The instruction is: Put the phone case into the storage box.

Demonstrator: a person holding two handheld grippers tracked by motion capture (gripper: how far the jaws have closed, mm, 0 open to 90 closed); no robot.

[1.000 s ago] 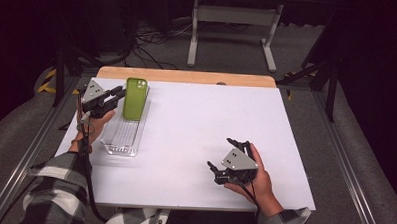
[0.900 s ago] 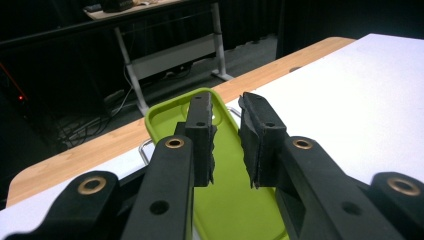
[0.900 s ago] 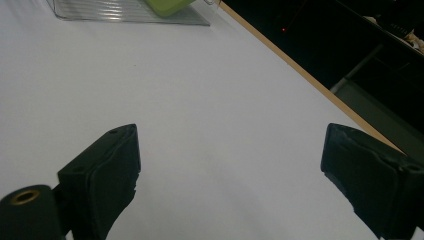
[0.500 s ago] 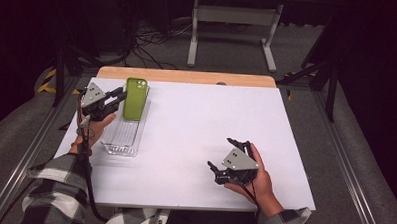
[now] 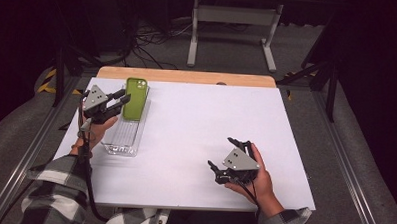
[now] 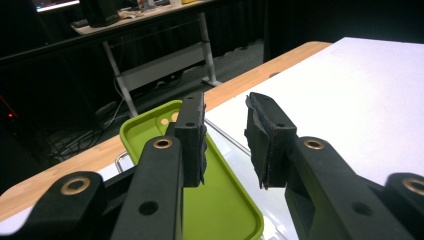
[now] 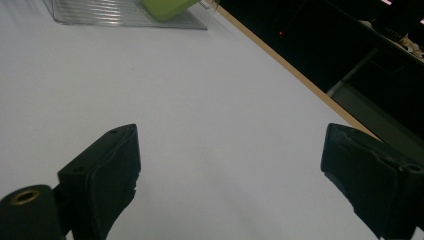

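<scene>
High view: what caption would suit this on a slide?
Left claw, jaws just opening with nothing between them, beside a green phone propped on a clear tray; right claw rests open.

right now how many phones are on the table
1. The green phone lies camera-side up, propped on the far end of the clear tray at the table's left, just ahead of the left gripper. The tray seems otherwise empty.

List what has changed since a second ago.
The left gripper, beside the green phone, has just been opening its jaws, with nothing gripped between them in the left gripper view. The phone leans on the clear tray as before; the right gripper is unmoved, open.
</scene>
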